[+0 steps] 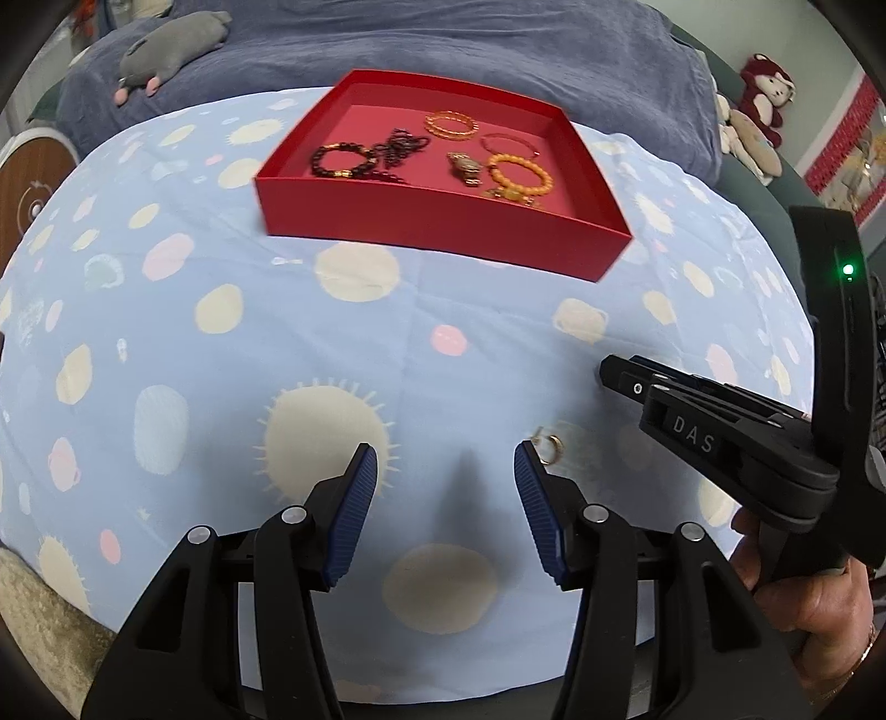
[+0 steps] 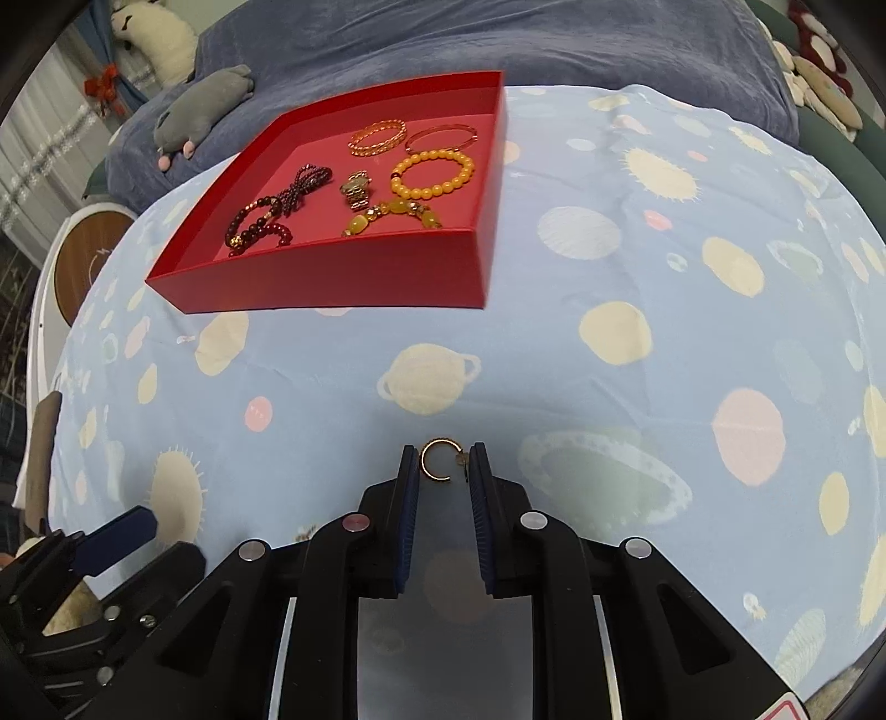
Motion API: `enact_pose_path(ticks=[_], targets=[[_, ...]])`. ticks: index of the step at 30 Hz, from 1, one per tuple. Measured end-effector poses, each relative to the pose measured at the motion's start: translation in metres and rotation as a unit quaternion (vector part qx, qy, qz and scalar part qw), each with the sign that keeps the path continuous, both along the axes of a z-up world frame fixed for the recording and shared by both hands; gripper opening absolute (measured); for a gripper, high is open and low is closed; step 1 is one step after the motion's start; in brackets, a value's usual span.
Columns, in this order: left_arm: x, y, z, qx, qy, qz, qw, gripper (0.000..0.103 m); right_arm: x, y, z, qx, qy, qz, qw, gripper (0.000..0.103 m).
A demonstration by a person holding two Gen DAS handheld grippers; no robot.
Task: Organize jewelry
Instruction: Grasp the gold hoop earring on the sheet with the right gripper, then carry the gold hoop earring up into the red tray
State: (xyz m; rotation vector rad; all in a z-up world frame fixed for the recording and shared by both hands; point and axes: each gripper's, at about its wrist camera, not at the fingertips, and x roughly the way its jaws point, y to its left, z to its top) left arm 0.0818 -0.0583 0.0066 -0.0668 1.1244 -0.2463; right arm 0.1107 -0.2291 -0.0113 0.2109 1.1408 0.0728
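Blue cloth [image 2: 637, 288] printed with planets and suns, spread over most of both views. Behind it a slate-blue blanket [image 1: 498, 50] with a grey plush animal [image 1: 171, 47] lying on it; more plush toys [image 1: 767, 88] at the far right edge of the left wrist view.

Red tray [image 2: 332, 279], open-topped, set on the far part of the cloth. Inside, well apart from both tools: yellow bead bracelet [image 2: 434, 174], dark bead bracelets [image 2: 260, 224], twisted dark strand [image 2: 307, 183], gold chain bangle [image 2: 377, 137], thin pink bangle [image 2: 440, 135], small gold watch [image 2: 354, 189], chunky amber piece [image 2: 387, 216] against the near wall.

Left gripper [image 1: 446, 501] low over bare cloth, jaws standing well apart, nothing between them; blue ribbed pads [image 1: 354, 515] clear of everything.

Right gripper [image 2: 443, 462] just beside it on the near cloth, held in a hand [image 1: 803, 598], pointed steeply down. Jaws narrowed to a slim gap, small gold earring [image 2: 438, 459] lying on the cloth between the tips. Pads close on either side of the hoop; firm contact not clear, grip not confirmed.

Earring an open hoop with a tiny clasp on its right side, near the right-hand pad. Seen from the left wrist, same earring just off that tool's right fingertip.
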Motion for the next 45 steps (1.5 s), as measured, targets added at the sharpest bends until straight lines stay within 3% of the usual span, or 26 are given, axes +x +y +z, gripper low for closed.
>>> enact_pose_path(ticks=[16, 21, 31, 45], targets=[[0.005, -0.045, -0.027, -0.012, 0.021, -0.025, 0.9994, 0.045, -0.045, -0.039, 0.01, 0.026, 0.002, -0.045, 0.999, 0.017], [0.006, -0.053, -0.028, 0.012, 0.01, -0.032, 0.9994, 0.044, -0.046, -0.041, 0.01, 0.031, 0.002, -0.048, 0.998, 0.017], [0.008, -0.054, -0.029, 0.034, -0.001, -0.038, 0.9987, 0.017, -0.047, -0.04, 0.009, 0.034, 0.004, -0.047, 0.998, 0.017], [0.007, -0.037, -0.011, 0.027, -0.01, -0.025, 0.9993, 0.017, -0.045, -0.032, 0.027, 0.046, -0.016, -0.042, 0.998, 0.017]])
